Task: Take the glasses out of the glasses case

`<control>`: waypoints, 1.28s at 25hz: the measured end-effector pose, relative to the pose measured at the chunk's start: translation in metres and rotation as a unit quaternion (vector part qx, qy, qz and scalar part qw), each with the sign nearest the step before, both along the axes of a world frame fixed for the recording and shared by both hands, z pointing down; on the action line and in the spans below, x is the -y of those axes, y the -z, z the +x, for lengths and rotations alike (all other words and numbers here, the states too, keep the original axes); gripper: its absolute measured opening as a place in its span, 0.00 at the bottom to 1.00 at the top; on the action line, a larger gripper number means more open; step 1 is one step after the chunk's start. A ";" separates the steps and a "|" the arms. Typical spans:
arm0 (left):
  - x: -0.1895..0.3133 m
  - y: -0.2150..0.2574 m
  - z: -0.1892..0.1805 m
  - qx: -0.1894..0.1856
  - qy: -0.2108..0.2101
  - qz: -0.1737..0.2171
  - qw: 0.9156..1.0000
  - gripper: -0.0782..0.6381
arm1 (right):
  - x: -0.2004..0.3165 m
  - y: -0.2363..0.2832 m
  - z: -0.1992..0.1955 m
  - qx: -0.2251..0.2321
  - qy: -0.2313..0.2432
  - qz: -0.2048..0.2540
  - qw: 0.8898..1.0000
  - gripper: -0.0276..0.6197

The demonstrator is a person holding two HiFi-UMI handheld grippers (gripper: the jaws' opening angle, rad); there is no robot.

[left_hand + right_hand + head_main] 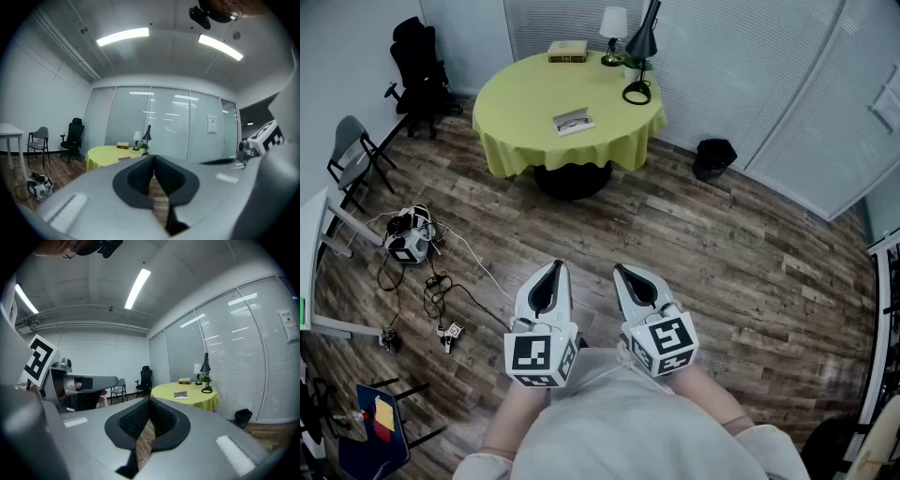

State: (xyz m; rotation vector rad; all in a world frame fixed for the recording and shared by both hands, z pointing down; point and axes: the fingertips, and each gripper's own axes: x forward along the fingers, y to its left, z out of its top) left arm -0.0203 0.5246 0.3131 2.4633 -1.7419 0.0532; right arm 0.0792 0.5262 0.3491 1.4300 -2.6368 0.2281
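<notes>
While both are held low at the centre of the head view, the left gripper [555, 267] and the right gripper [619, 270] are seen with jaws pressed together and nothing gripped. The glasses case [574, 121] is seen lying on the yellow round table [520, 94] at the upper centre, well apart from both.

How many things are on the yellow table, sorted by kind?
Lamps: 2, a white lamp and a black lamp
Book stack: 1
Plant: 1
Glasses case: 1
Total: 5
</notes>
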 end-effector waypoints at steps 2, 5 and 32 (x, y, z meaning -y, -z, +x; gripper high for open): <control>0.002 0.000 0.001 0.001 -0.002 0.000 1.000 0.12 | 0.001 -0.001 0.000 0.000 -0.001 -0.001 1.000 0.04; 0.002 -0.001 0.002 0.001 -0.004 -0.001 1.000 0.12 | 0.001 -0.002 0.001 -0.001 -0.001 -0.002 1.000 0.04; 0.171 -0.045 -0.027 -0.006 -0.050 -0.055 0.997 0.12 | 0.151 -0.050 -0.018 0.003 -0.058 -0.080 0.995 0.04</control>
